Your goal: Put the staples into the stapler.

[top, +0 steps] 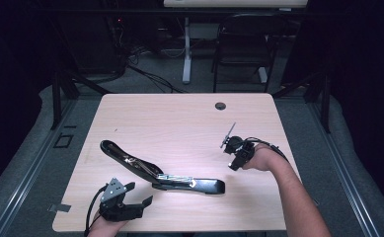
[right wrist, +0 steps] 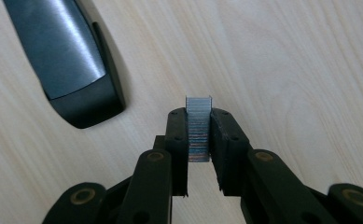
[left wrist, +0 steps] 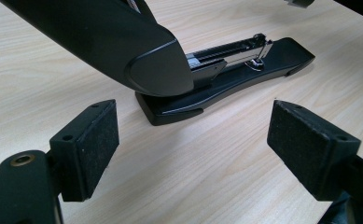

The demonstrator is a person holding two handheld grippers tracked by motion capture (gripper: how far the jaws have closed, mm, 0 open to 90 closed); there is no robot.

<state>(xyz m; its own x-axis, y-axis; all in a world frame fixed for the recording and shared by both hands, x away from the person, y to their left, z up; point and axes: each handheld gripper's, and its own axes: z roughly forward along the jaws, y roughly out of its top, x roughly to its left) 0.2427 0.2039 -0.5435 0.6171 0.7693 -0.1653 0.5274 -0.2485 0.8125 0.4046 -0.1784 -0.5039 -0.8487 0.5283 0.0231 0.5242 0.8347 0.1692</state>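
Observation:
A long black stapler (top: 162, 175) lies swung open on the wooden table (top: 179, 118), its top arm (left wrist: 100, 42) raised off the base (left wrist: 244, 70) with the metal staple channel exposed. My left gripper (top: 140, 193) sits at the table's front edge just short of the stapler's hinge end, open (left wrist: 193, 140) with nothing between its pads. Right of the stapler, my right gripper (top: 234, 166) points down at the table. It is shut (right wrist: 198, 119) on a strip of staples (right wrist: 198, 133), held upright. The stapler's rounded end (right wrist: 67, 60) lies to its upper left.
A cable hole (top: 220, 105) is set near the table's far edge. A bit of tape (top: 61, 207) sticks to the front left corner. Beyond the table stand a black folding chair (top: 244, 44) and a white desk leg (top: 186, 54).

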